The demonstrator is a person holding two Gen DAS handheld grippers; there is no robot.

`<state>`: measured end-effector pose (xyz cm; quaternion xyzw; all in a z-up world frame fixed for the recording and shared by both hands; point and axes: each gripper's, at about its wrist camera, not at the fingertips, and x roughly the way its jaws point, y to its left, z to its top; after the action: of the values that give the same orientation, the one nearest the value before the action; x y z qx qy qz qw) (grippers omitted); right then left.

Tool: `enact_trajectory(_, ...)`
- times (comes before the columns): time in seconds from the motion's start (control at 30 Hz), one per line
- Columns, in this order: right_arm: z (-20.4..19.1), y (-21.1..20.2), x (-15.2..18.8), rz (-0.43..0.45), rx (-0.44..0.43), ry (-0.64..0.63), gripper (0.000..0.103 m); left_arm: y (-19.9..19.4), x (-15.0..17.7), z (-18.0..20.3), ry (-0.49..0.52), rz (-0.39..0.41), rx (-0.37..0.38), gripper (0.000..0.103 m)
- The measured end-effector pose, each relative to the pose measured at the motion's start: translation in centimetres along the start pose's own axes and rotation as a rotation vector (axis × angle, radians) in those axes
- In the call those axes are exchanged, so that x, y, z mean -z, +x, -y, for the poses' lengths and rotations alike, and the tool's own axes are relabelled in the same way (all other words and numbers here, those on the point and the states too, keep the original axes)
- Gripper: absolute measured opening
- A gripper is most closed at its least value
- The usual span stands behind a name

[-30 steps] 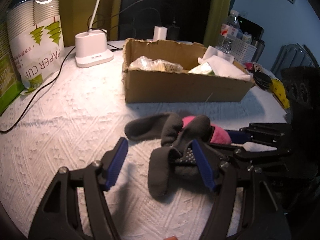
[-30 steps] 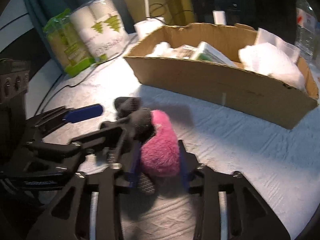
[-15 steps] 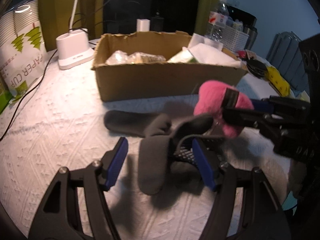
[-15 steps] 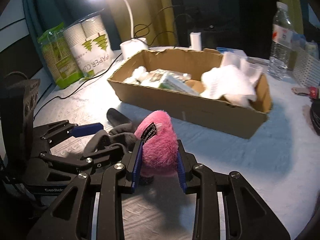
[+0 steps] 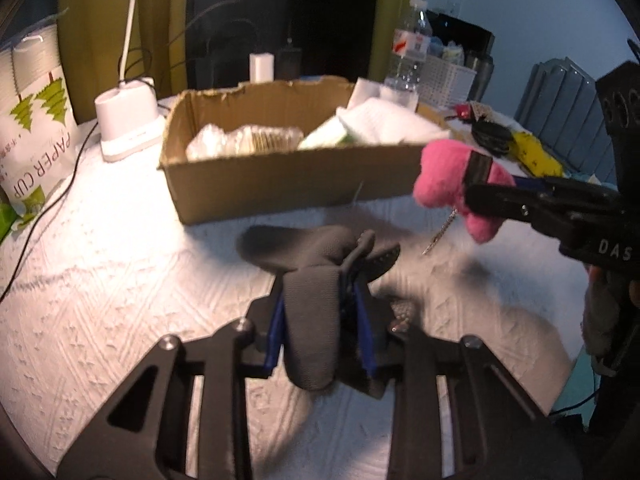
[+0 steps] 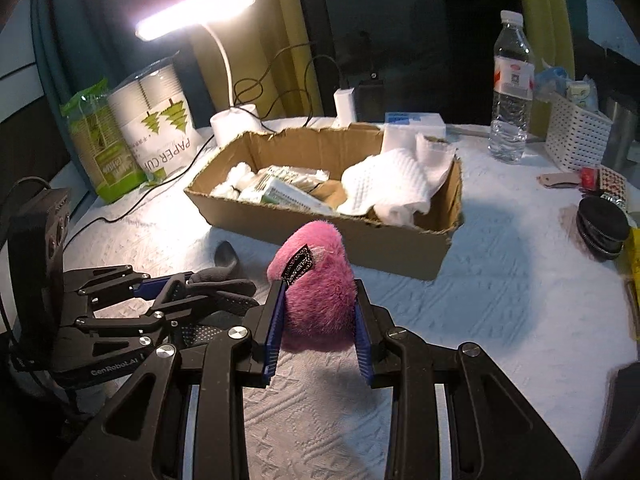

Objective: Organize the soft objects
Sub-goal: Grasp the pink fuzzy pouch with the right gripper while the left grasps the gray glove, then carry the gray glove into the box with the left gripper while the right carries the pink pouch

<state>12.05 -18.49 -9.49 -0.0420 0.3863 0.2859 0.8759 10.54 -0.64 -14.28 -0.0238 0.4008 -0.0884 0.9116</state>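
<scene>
A grey glove lies crumpled on the white tablecloth in front of the cardboard box. My left gripper is shut on a fold of it, blue pads pressing both sides. The glove's other parts rest on the cloth. My right gripper is shut on a pink plush toy with a black label, held above the table just before the box. In the left wrist view the plush hangs at the right, above and beyond the glove. The left gripper shows at the right wrist view's lower left.
The box holds white cloths and packets. A lamp base, a paper cup pack and a cable stand at the left. At the right are a water bottle, a white basket and black round items.
My left gripper has closed on the grey glove. My right gripper has lifted the pink plush off the glove, up and toward the box.
</scene>
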Motion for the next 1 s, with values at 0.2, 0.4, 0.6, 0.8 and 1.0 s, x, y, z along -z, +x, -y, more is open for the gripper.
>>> enact_trajectory(0.2,0.3,-1.1,-0.9,0.032,0.007,0.003,0.033,-1.6,-1.5,0.1,0.002,0.047,-0.005,0.031)
enact_trajectory(0.4,0.6,-2.1,-1.7,0.056,0.014,0.002,0.033,-2.8,-2.9,0.0,-0.001,0.079,0.005,0.031)
enact_trajectory(0.6,1.0,-2.8,-2.7,0.084,0.013,0.004,0.033,-4.1,-4.3,-0.1,0.002,0.123,-0.006,0.031)
enact_trajectory(0.8,1.1,-3.5,-3.8,0.108,0.009,0.001,0.033,-4.8,-5.8,-0.5,0.009,0.162,-0.017,0.032)
enact_trajectory(1.0,1.1,-3.8,-4.6,0.124,0.012,-0.011,0.033,-5.4,-6.8,-0.6,0.007,0.196,-0.016,0.032)
